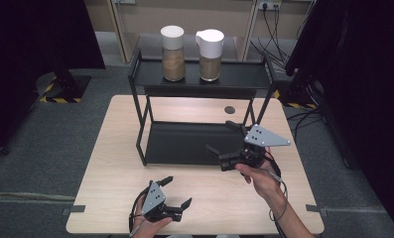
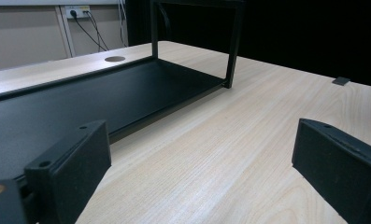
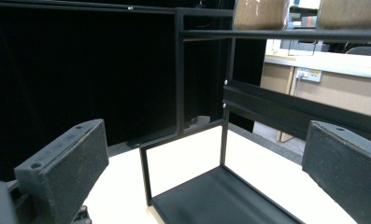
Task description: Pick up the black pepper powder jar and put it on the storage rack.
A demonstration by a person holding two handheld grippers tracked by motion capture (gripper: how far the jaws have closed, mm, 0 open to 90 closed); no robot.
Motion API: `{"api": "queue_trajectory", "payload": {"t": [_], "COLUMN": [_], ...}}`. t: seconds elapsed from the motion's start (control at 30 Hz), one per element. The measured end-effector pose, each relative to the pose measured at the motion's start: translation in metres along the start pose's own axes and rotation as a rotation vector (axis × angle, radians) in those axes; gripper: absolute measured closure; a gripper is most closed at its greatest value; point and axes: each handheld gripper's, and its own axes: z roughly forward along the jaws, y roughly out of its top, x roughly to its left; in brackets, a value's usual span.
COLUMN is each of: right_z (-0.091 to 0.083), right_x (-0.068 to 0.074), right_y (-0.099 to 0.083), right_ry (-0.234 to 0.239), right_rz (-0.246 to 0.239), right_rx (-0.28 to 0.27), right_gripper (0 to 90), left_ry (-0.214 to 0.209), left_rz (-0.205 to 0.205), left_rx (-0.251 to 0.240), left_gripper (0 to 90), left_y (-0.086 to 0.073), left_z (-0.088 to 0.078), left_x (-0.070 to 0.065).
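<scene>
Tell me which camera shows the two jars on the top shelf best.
The high view: both jars stand whole, side by side on the rack's top shelf. The right gripper view catches just their bottoms from below. The left gripper view looks along the bottom shelf.

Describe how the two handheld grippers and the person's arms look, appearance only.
Both the left gripper and the right gripper are black, each with two blocky jaws faced with rough dark pads. Each carries a grey three-cornered plate dotted with small holes. A black cable trails from the right gripper past the wrist. The forearms are bare; no sleeves show.
</scene>
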Motion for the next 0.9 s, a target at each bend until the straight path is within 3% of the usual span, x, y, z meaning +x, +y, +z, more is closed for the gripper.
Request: {"api": "queue_trajectory", "payload": {"t": [0.9], "right_z": [-0.018], "right_x": [0.012], "right_y": [-0.038], "right_ry": [0.014], "right_rz": [0.015], "right_rx": [0.043], "right_gripper": [1.3], "left_ry": [0.007], "left_rz": [-0.003], "left_rx": [-0.002], "left_gripper": [4.1], "left_y": [0.000], "left_z": [-0.001], "left_x": [0.001]}}
